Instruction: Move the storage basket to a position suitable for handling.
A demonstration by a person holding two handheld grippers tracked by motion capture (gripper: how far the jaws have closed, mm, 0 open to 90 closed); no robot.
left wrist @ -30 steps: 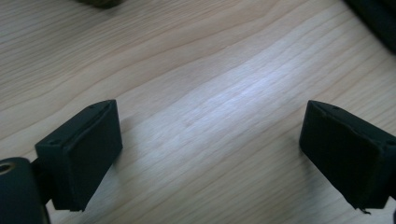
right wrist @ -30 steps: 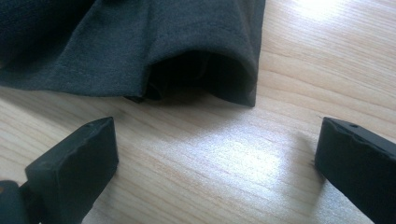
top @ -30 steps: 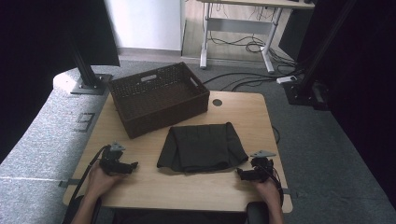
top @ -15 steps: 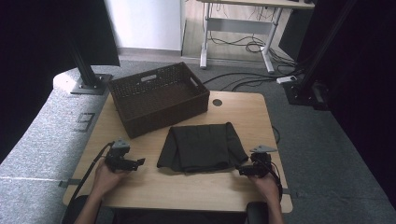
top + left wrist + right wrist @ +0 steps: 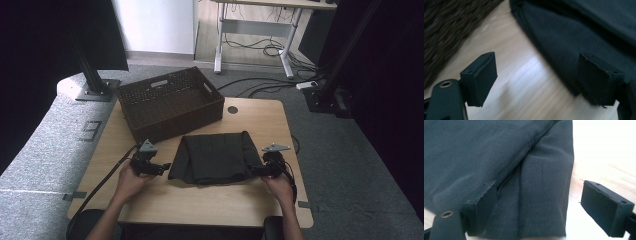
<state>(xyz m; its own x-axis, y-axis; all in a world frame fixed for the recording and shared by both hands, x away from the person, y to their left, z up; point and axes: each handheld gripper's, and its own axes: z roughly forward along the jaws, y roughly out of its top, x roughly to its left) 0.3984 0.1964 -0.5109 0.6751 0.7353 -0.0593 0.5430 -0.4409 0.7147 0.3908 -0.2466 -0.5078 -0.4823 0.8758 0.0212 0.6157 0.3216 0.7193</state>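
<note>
A folded dark grey cloth (image 5: 215, 157) lies flat on the wooden table (image 5: 200, 205), in front of the basket. My left gripper (image 5: 162, 167) is at the cloth's left edge. Its jaws have just been closing but stand open, and in the left gripper view (image 5: 539, 80) bare wood and the cloth's edge (image 5: 564, 42) lie between them. My right gripper (image 5: 252, 171) is at the cloth's right front corner. Its jaws have also just been closing and are open, with the folded corner (image 5: 541, 195) between them but not pinched.
A dark brown woven basket (image 5: 170, 102) stands empty at the table's back left, close behind the cloth. A round cable hole (image 5: 232, 109) sits in the tabletop to its right. Beyond the table are a desk frame and floor cables.
Both hands have moved inward to the cloth, the left one rightward and the right one leftward. Both pairs of jaws look slightly narrower.
</note>
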